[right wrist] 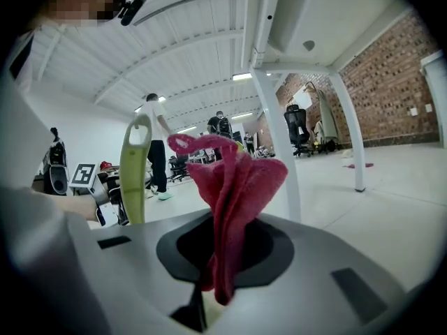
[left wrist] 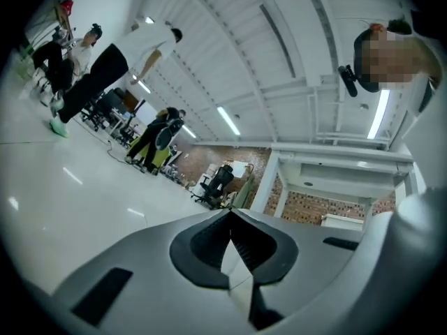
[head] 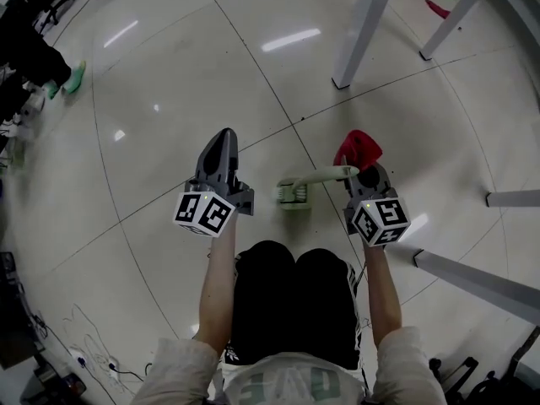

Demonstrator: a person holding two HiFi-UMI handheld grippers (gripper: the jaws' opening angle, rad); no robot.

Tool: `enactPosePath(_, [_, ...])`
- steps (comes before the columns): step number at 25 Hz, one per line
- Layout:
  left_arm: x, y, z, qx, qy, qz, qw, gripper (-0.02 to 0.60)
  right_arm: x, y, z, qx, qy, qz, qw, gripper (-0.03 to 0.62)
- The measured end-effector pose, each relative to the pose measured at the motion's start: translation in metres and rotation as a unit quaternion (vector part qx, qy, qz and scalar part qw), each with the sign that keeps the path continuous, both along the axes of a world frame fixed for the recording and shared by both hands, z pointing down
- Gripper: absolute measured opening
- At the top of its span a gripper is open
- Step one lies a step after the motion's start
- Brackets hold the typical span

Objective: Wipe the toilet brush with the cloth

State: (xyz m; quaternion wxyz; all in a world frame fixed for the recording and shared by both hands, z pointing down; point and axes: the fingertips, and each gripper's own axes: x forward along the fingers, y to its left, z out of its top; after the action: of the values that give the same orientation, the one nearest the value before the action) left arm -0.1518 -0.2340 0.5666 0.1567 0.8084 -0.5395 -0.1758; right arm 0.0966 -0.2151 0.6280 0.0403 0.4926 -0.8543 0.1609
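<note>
Left hand-held gripper (head: 224, 142) fully closed, holding nothing. Right hand-held gripper (head: 363, 175) clamped on red cloth (head: 359, 148), which sticks out past the jaws. Pale green toilet brush (head: 316, 176) has its head on floor (head: 169, 99) between both grippers, handle end just beside cloth.

1. The toilet brush (head: 294, 194) is pale green. Its bristled head is down on the floor and its long handle slants toward the cloth (there is a hanging hole at its tip).
2. The cloth (right wrist: 234, 187) is red and bunched in folds, pinched upright in the right gripper (right wrist: 220, 257), just beside the handle's end.
</note>
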Motion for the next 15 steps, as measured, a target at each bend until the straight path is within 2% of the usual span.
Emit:
enactPosePath(2, [-0.001,0.002,-0.025,-0.003,-0.006,-0.003,1.0000,0.003,0.004,0.003,-0.021,-0.012,0.002,0.014,1.000,0.031])
enactPosePath(4, [0.001,-0.001,-0.073,-0.003,-0.023,-0.008,0.9997,0.003,0.011,0.000,-0.061,-0.022,0.010,0.023,0.999,0.031])
enactPosePath(8, [0.002,-0.003,-0.194,-0.004,-0.047,-0.018,0.9987,0.003,0.021,-0.003,-0.168,-0.025,0.083,0.029,0.996,0.031])
enactPosePath(10, [0.004,0.000,-0.277,-0.006,-0.053,-0.021,0.9983,0.003,0.020,-0.001,-0.254,-0.025,0.083,0.030,0.996,0.031])
enactPosePath(15, [0.025,0.041,-0.549,-0.004,-0.074,-0.021,0.9970,0.003,0.019,0.029,-0.550,0.001,0.059,0.039,0.997,0.032])
